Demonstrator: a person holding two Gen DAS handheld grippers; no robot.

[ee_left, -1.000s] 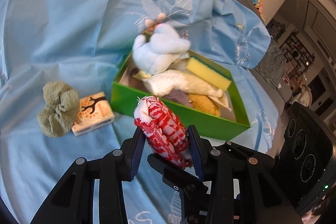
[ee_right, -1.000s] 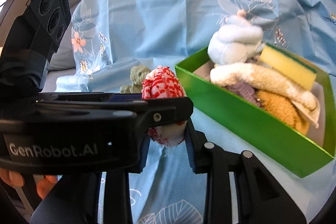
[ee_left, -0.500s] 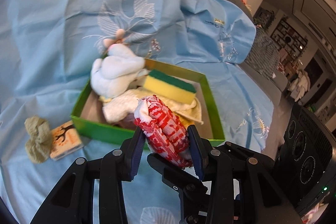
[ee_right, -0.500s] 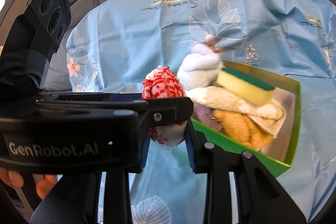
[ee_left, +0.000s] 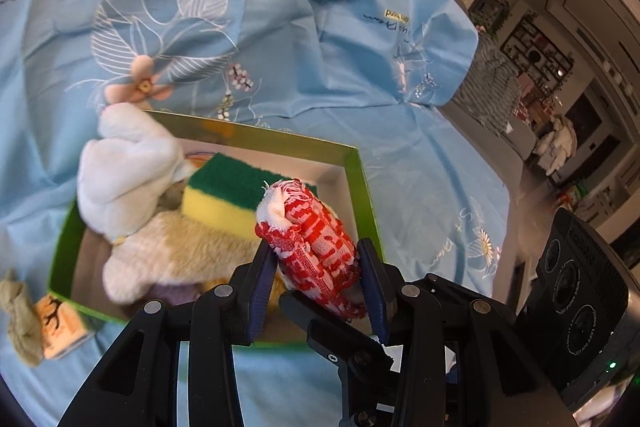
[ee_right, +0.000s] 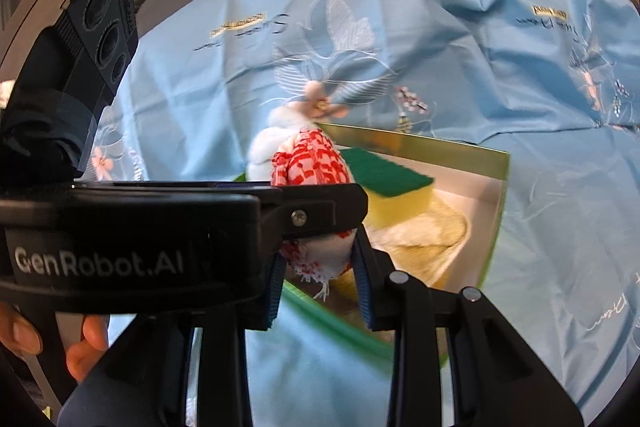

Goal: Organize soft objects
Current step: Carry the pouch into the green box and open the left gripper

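Two handheld grippers share one load over the sofa: the left gripper (ee_left: 316,267) and the right gripper (ee_right: 318,263) each have their jaws closed narrow on the same red-and-white rolled cloth (ee_left: 312,239), one at each end of the roll, so the cloth's long axis runs from one tool across to the other. In the left wrist view the roll tilts up and away from the jaws, its frayed white end pointing toward the far-left; in the right wrist view the left tool crosses in front from the left and hides the roll's middle. The cloth hangs above the near-right part of the green box (ee_left: 362,187), not yet resting inside. Below and just beyond it lie a yellow sponge with a green scouring face (ee_left: 236,195), a cream towel (ee_left: 176,251) and a pale blue plush toy (ee_left: 124,167) crowding the box's left side. Judging by the layout, the open patch of white floor in the box's far-right corner is the likeliest landing spot. An olive cloth (ee_left: 20,319) and a small printed packet (ee_left: 60,323) wait on the blue sheet (ee_left: 280,27), left of the box.
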